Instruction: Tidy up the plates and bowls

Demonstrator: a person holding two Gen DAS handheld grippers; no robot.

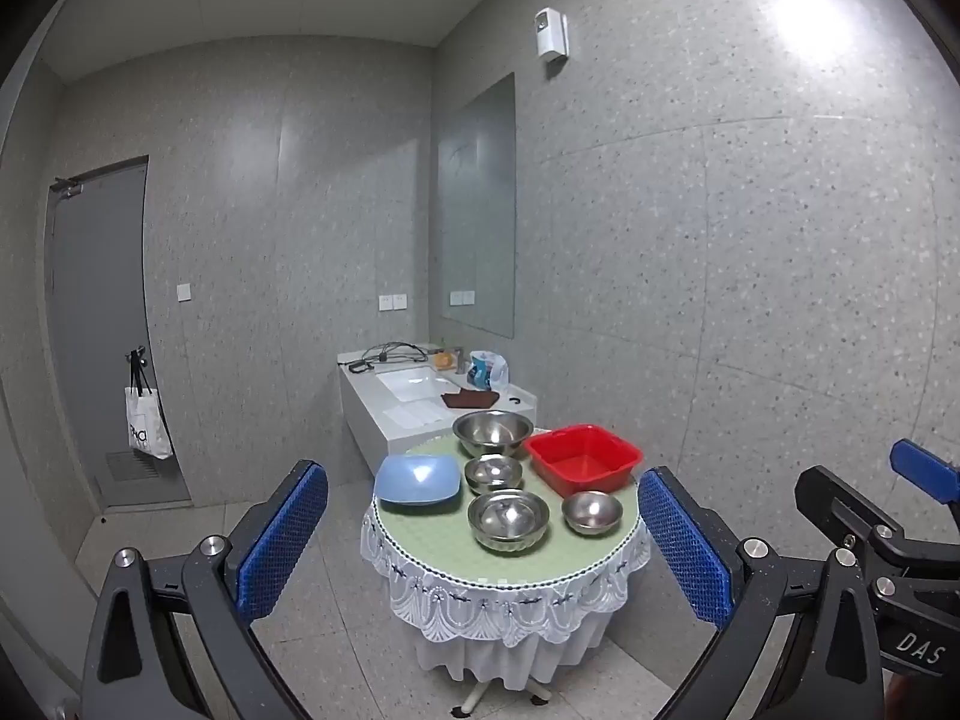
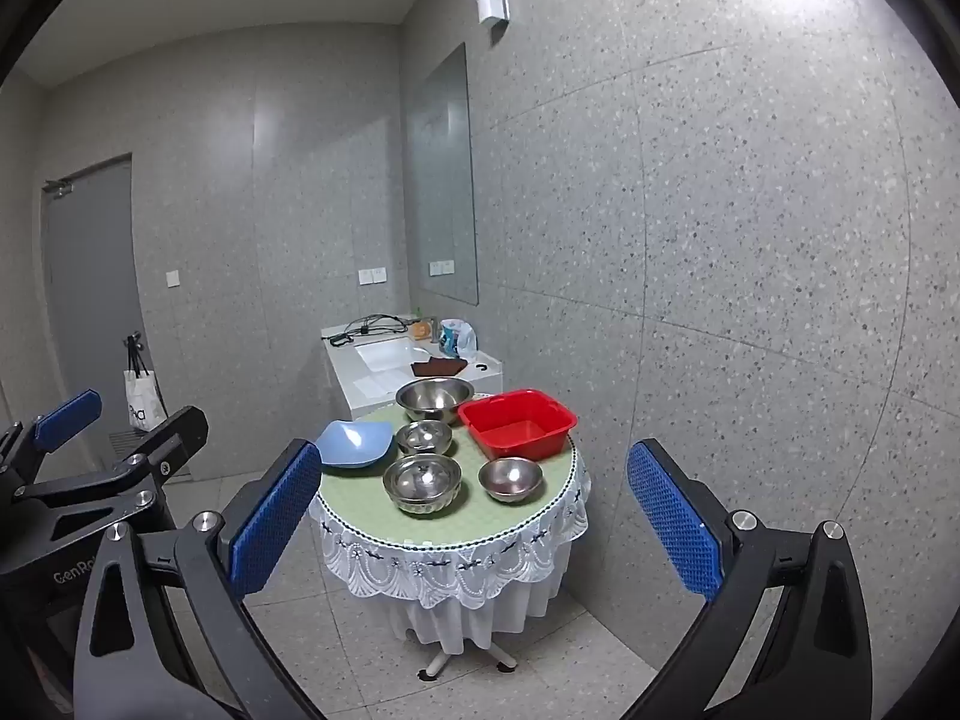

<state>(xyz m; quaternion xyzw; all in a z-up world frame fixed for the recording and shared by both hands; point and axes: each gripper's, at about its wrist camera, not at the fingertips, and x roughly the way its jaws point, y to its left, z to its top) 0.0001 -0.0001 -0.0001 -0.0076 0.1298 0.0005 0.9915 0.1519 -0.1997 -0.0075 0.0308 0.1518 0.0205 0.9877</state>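
Note:
A small round table [image 1: 444, 546] [image 2: 360, 510] with a green top and white lace skirt stands some way ahead. On it sit a large steel bowl [image 1: 492, 431] [image 2: 434, 397] at the back, a smaller steel bowl [image 1: 493, 473] [image 2: 423, 437] in the middle, a steel bowl [image 1: 508, 519] [image 2: 422, 483] at the front and a small steel bowl [image 1: 591, 511] [image 2: 510, 478] front right. A light blue square plate [image 1: 417, 479] [image 2: 354, 443] lies on the left, a red square basin [image 1: 582, 458] [image 2: 517, 423] on the right. My left gripper [image 1: 483, 546] and right gripper [image 2: 474, 516] hang open short of the table, holding nothing.
A white sink counter [image 1: 414, 414] [image 2: 384, 372] with cables, a brown cloth and bottles stands behind the table against the grey speckled wall. A grey door [image 1: 96, 324] with a white bag [image 1: 147, 423] hanging on it is at the left. Tiled floor surrounds the table.

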